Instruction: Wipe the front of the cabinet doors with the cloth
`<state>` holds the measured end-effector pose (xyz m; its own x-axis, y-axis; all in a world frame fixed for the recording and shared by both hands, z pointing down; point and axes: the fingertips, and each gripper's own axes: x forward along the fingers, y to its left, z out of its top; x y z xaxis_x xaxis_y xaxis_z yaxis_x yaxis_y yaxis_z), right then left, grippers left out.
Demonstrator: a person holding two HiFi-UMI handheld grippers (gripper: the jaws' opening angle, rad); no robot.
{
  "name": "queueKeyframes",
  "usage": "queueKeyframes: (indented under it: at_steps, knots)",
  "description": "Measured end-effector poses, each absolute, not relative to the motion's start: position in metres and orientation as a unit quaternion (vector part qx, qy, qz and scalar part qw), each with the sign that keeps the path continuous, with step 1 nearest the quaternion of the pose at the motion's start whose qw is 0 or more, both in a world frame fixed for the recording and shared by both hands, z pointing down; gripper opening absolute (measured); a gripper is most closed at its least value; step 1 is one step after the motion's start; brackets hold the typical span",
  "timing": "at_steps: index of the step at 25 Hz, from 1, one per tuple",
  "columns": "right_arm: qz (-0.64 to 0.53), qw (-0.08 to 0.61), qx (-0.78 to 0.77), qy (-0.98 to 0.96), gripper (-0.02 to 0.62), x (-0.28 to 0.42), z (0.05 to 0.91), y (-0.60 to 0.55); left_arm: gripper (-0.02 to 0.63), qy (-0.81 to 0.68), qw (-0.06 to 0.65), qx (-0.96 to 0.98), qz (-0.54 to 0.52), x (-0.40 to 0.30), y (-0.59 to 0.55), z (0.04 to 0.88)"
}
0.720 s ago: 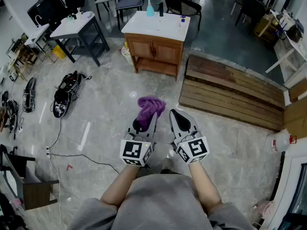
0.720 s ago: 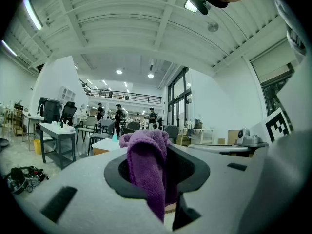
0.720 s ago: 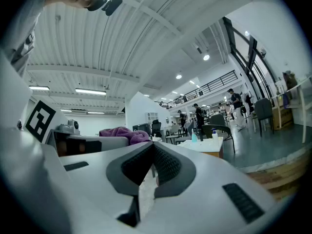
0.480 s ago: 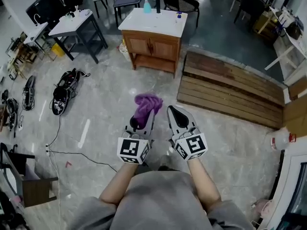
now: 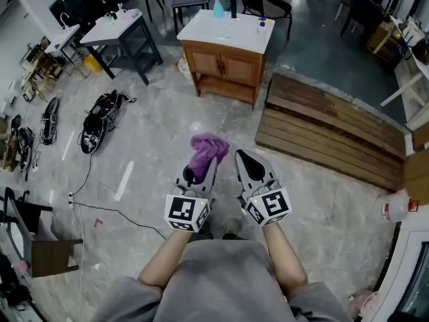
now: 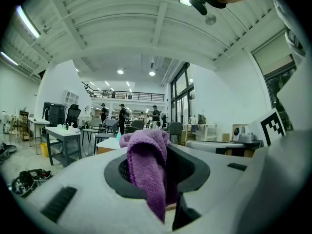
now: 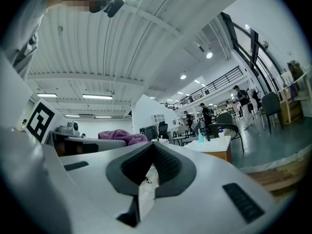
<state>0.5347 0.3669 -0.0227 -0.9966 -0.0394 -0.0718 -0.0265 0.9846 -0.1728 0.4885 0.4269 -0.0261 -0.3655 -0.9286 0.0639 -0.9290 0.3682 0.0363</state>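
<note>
A wooden cabinet (image 5: 226, 66) with two closed doors and a white top stands on the floor well ahead of me. My left gripper (image 5: 201, 172) is shut on a purple cloth (image 5: 206, 153), which bunches out past its tip; in the left gripper view the purple cloth (image 6: 145, 165) hangs between the closed jaws. My right gripper (image 5: 247, 168) is beside it, jaws closed with nothing in them. In the right gripper view the cabinet (image 7: 214, 149) shows small at centre right and the cloth (image 7: 122, 137) at the left. Both grippers are far from the cabinet.
A blue bottle (image 5: 218, 6) and small items stand on the cabinet top. A wooden pallet platform (image 5: 328, 133) lies right of the cabinet. A dark desk (image 5: 120, 32) stands at the left, with bags (image 5: 100, 121) and cables (image 5: 114, 210) on the floor.
The view has shifted slightly; the cabinet sits a little farther right and lower in the frame. Both grippers keep the same pose with the cloth still held.
</note>
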Motion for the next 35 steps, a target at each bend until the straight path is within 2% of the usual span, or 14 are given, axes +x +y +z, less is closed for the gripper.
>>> queueKeyframes:
  at_steps: [10, 25, 35]
  knots:
    - [-0.096, 0.015, -0.009, 0.995, 0.009, 0.482, 0.002, 0.362, 0.11, -0.838, 0.051, 0.543, -0.003, 0.428, 0.424, -0.006]
    - [-0.111, -0.01, -0.052, 0.992, 0.009, 0.342, 0.011, 0.334, 0.11, -0.818, 0.068, 0.571, -0.017, 0.281, 0.396, 0.003]
    - [-0.118, -0.022, -0.078, 0.99, 0.009, 0.275, 0.019, 0.329, 0.11, -0.803, 0.081, 0.59, -0.021, 0.211, 0.392, 0.013]
